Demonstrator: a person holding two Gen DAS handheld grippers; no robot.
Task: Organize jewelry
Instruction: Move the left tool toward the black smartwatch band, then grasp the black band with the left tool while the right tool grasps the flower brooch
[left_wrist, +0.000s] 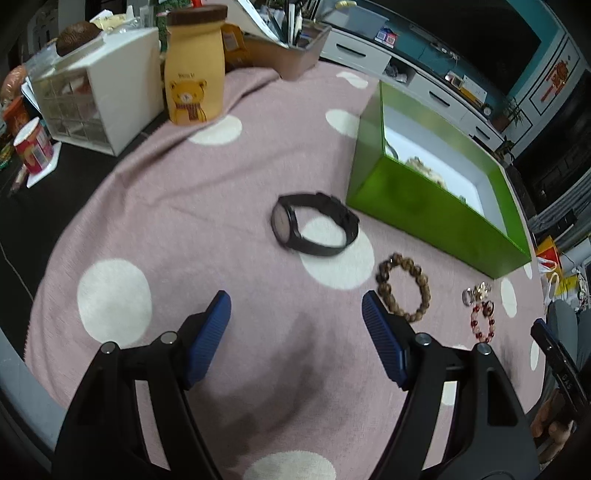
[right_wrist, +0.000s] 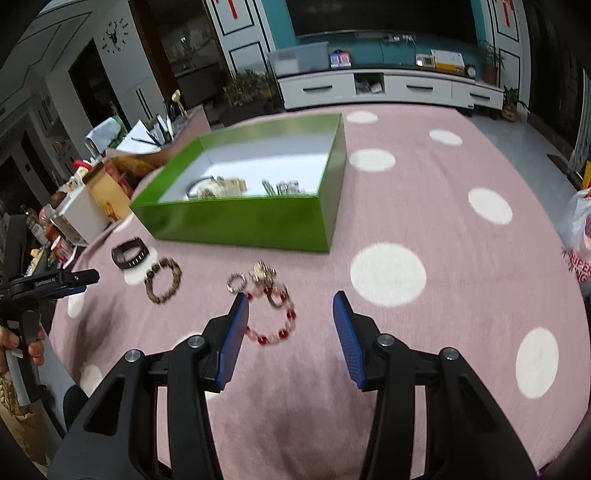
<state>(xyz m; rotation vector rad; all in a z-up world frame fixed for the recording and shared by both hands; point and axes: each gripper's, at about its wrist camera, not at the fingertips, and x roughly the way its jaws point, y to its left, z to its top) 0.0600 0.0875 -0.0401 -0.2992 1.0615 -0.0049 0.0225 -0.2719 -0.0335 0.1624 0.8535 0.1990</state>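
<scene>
So the open green cardboard box with the white inside sits toward the far side of the pink cloth with white polka dots, and it already has a few pieces in it, looks like a dark band and some pale and metallic bits, too blurry to say more. The stuff that's left is lined up on the cloth just in front of the box's near wall, I'd guess so each piece is an easy grab: a black wristwatch with a dark strap nearest the cloth's left edge, then a brown wooden bead bracelet, then a small silver ring, a gold-coloured trinket and a red and clear bead bracelet bunched together. The left gripper hovers over bare cloth on the near side of the watch, fingers spread wide, holding nothing. The right gripper is tipped down over the red bracelet, fingers also spread and empty, the left pad right at the bracelet's edge, so my guess is that one goes next.
</scene>
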